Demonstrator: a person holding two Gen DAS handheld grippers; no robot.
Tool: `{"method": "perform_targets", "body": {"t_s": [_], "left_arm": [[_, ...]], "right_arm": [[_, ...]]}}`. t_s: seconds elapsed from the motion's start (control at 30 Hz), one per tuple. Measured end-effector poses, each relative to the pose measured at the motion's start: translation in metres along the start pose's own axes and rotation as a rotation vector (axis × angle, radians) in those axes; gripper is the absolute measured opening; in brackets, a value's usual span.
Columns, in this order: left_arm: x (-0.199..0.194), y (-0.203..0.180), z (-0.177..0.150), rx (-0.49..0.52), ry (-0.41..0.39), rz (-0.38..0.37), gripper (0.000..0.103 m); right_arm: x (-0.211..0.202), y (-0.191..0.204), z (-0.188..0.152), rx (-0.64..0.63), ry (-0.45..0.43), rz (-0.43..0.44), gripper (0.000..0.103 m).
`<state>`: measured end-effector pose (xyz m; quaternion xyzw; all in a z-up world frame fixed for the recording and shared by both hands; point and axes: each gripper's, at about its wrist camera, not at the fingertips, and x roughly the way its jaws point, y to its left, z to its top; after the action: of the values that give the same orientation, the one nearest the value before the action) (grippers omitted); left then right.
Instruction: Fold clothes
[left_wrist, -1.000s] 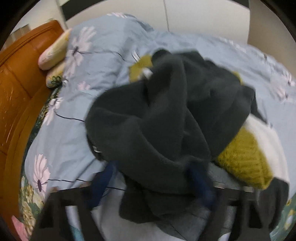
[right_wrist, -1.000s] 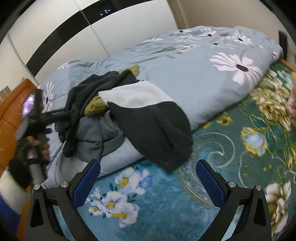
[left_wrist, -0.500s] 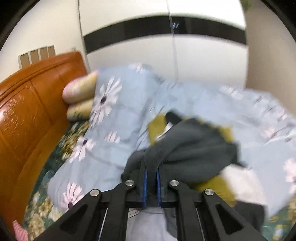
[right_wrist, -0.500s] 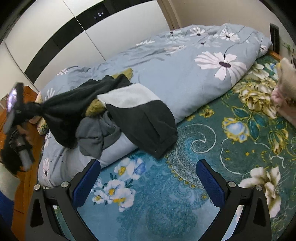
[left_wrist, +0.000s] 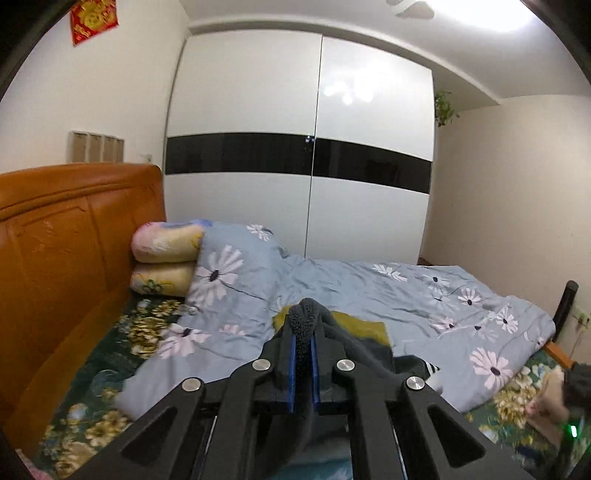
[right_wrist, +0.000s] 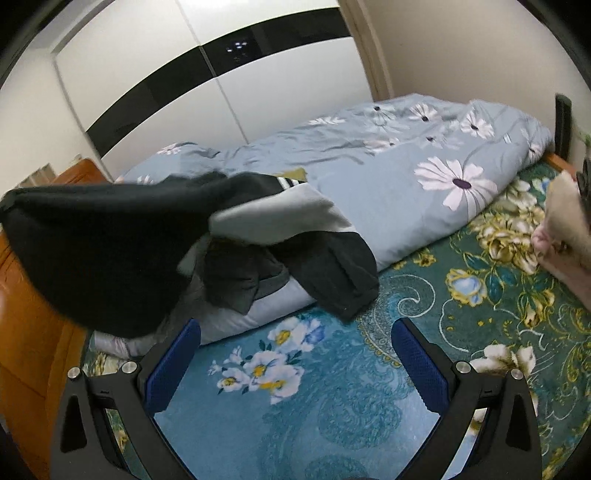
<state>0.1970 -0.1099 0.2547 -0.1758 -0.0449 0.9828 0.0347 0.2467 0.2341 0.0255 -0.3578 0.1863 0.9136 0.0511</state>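
My left gripper (left_wrist: 303, 334) is shut on a fold of a dark grey fleece garment (left_wrist: 308, 321), lifted above the bed and pointing nearly level at the wardrobe. In the right wrist view the same garment (right_wrist: 96, 236) stretches up and left from the pile of clothes (right_wrist: 280, 236), which holds a white-and-black piece, grey pieces and a mustard-yellow knit (left_wrist: 364, 326). My right gripper (right_wrist: 295, 354) hangs open above the teal floral bedsheet (right_wrist: 332, 387), in front of the pile, with nothing between its blue pads.
A blue daisy-print duvet (right_wrist: 406, 158) lies bunched along the bed behind the pile. An orange headboard (left_wrist: 66, 251) and two stacked pillows (left_wrist: 166, 262) are at the left. A white wardrobe (left_wrist: 303, 155) stands behind. A folded pale garment (right_wrist: 565, 229) lies at the right edge.
My left gripper closed on the dark fleece and rose, tilting up toward the wardrobe and pulling the garment out of the pile. My right gripper lifted a little and stayed open.
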Motion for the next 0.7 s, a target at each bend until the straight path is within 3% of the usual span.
{"method": "perform_targets", "body": {"t_s": [0.13, 0.2, 0.4, 0.5, 0.6, 0.7], "left_arm": [[-0.049, 0.026, -0.029, -0.041, 0.063, -0.035, 0.007], [-0.049, 0.033, -0.057, -0.033, 0.136, -0.012, 0.007], [0.002, 0.025, -0.193, -0.035, 0.564, -0.05, 0.007], [0.02, 0.006, -0.252, -0.002, 0.717, -0.068, 0.007], [0.025, -0.001, -0.283, 0.008, 0.776, -0.058, 0.01], [0.02, 0.012, -0.275, -0.025, 0.776, -0.111, 0.01]], "right_arm": [[-0.007, 0.006, -0.011, -0.009, 0.002, 0.002, 0.103], [-0.006, 0.007, -0.019, -0.009, 0.021, -0.005, 0.103], [0.007, 0.011, -0.044, 0.011, 0.109, -0.003, 0.103], [0.012, 0.017, -0.052, -0.01, 0.137, -0.008, 0.103], [0.018, 0.026, -0.056, -0.036, 0.154, -0.012, 0.103], [0.027, 0.037, -0.062, -0.077, 0.178, -0.028, 0.103]]}}
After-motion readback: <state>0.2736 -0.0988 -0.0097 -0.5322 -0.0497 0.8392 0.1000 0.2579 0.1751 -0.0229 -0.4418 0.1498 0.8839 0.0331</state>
